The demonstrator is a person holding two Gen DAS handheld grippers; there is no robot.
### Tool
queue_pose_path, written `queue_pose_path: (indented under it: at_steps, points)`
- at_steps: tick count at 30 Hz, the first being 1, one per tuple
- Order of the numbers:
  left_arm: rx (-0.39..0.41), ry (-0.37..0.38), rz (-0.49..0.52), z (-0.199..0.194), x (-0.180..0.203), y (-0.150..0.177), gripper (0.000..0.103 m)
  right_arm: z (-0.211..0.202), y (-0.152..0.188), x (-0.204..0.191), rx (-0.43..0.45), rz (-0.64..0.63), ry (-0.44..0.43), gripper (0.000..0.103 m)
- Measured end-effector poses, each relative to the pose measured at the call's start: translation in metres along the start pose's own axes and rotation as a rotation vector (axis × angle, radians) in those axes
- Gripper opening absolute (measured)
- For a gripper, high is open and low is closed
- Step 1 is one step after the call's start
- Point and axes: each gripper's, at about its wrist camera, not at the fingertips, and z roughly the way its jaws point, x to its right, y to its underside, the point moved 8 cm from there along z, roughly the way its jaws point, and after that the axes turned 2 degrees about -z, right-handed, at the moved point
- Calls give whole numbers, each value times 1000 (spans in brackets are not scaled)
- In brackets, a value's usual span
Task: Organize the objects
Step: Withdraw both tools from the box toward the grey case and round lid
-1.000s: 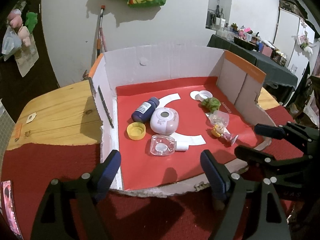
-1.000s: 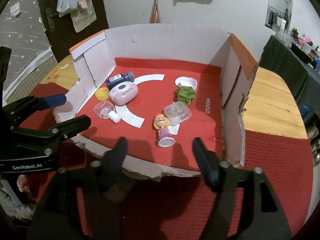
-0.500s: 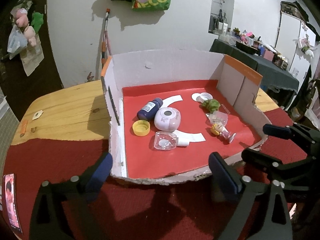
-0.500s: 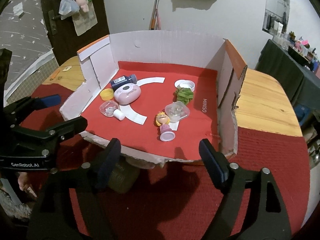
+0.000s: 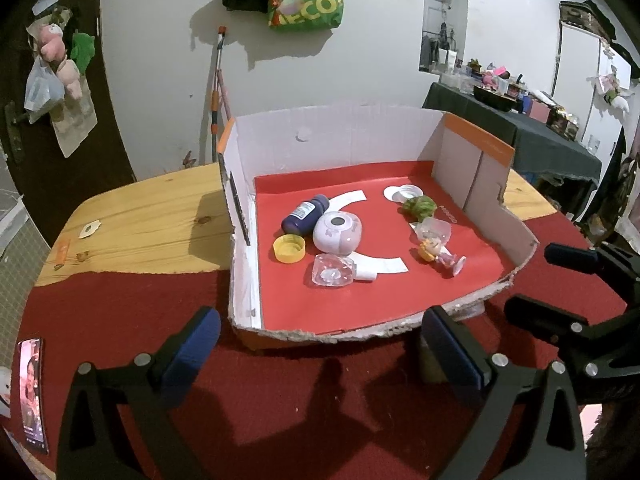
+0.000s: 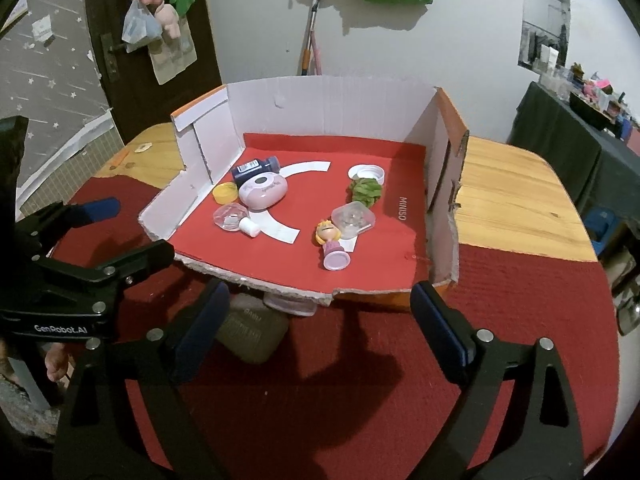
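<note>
A white cardboard box with a red floor and torn front edge holds small items: a dark blue bottle, a pink-white round case, a yellow cap, a clear container, a green plush, a doll figure lying down and a white lid. My left gripper and right gripper are open and empty, in front of the box.
The box sits on a wooden table with a red cloth over its near part. An olive object lies under the box's front edge. A phone lies at the near left. A broom leans on the wall.
Both grippers have pulled back and up from the box, so it looks smaller and farther. Nothing in the box has moved.
</note>
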Motion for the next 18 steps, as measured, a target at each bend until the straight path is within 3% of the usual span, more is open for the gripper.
queue_pose_path:
  at_steps: [18]
  points:
    - [4, -5, 36, -20, 19, 24, 103, -23, 25, 2, 15, 12, 0, 94]
